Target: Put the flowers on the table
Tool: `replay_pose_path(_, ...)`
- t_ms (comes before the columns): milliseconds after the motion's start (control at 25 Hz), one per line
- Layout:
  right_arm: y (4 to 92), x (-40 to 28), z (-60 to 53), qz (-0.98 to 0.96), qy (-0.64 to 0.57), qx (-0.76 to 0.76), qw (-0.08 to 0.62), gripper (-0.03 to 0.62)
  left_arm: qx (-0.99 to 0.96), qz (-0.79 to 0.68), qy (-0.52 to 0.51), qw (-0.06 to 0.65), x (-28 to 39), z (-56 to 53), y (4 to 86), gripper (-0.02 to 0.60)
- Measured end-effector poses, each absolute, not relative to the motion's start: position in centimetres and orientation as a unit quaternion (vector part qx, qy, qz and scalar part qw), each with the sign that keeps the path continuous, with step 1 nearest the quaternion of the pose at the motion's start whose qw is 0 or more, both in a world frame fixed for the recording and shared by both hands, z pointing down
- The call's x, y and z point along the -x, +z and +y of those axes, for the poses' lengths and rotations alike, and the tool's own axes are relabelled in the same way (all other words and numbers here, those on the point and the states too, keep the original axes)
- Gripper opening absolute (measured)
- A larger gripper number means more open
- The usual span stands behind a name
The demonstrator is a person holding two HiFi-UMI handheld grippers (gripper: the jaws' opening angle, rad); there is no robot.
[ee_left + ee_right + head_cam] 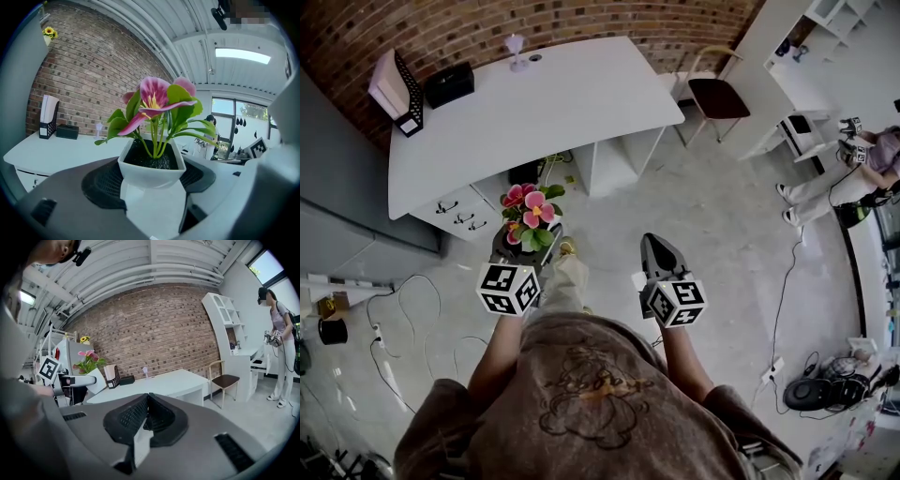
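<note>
Grips the flowers (157, 101) by their white pot (151, 171) with the left tool (523, 251), jaws pressed to the pot's two sides, plant upright. Holds them above the floor (712, 216), near the front edge of the white counter (572, 103) but not over it. Carries the right tool (147, 397) alongside, jaws shut together on nothing. At the counter's far-left end: file holder (397, 91), black box (450, 84).
</note>
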State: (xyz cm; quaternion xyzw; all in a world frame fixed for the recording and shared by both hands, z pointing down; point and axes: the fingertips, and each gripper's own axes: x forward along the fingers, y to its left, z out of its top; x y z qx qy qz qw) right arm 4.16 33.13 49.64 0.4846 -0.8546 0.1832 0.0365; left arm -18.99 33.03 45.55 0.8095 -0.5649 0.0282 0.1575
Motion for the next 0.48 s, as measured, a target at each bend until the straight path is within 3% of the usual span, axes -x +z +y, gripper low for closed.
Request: replay_pose_path(480, 50.9, -6.3, 25.5, -0.843, 0.186, -0.503, 0.050, 0.003, -0.826, -0.540, 0.025, 0.160, 16.6, 23.5, 46.2, 0.362)
